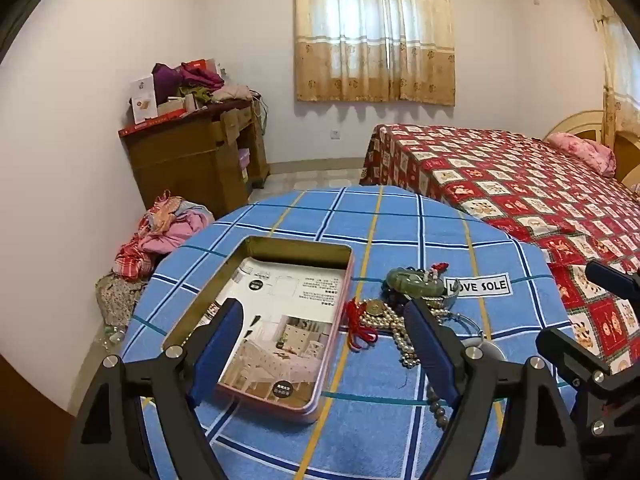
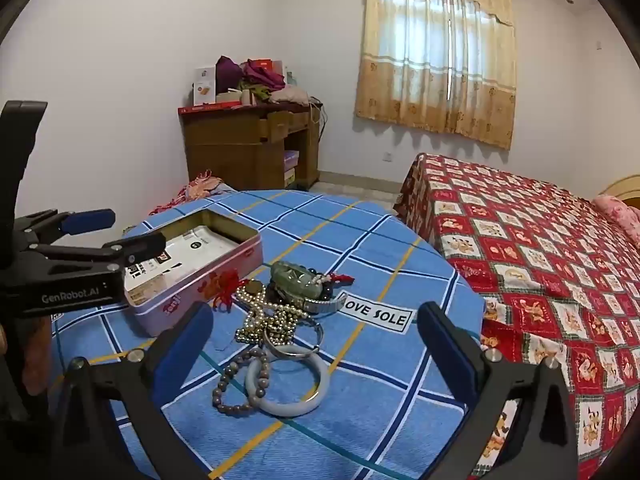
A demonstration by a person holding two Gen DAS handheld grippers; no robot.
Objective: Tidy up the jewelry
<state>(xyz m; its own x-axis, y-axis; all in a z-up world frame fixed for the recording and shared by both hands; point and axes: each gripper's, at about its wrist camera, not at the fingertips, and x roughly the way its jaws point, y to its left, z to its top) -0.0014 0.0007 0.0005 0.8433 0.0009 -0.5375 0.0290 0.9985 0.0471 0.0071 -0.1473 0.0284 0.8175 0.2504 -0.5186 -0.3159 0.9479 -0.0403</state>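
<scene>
On blue checked desk (image 2: 360, 240), right of open pink tin (image 2: 192, 280): jewelry heap (image 2: 280, 312) — pearl strand, green jade pendant, red cord, brown bead bracelet, pale bangle (image 2: 288, 384). Left tongs (image 1: 324, 344) released over tin; right tongs (image 2: 316, 344) released above bangle.

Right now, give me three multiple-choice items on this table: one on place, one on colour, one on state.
1. Where does the jewelry lie?
A. inside the tin
B. on the cloth beside the tin
C. on the bed

2. What colour is the cloth?
A. blue check
B. plain green
C. black

3. How is the tin?
A. shut with a lid
B. upside down
C. open, a printed card inside

Answers:
1 B, the pile sits on the cloth right of the tin, none of it inside.
2 A, blue with white, navy and yellow lines.
3 C, no lid covers it and a card with a room photo shows inside.

Both the left gripper and right gripper are open, holding nothing.
</scene>
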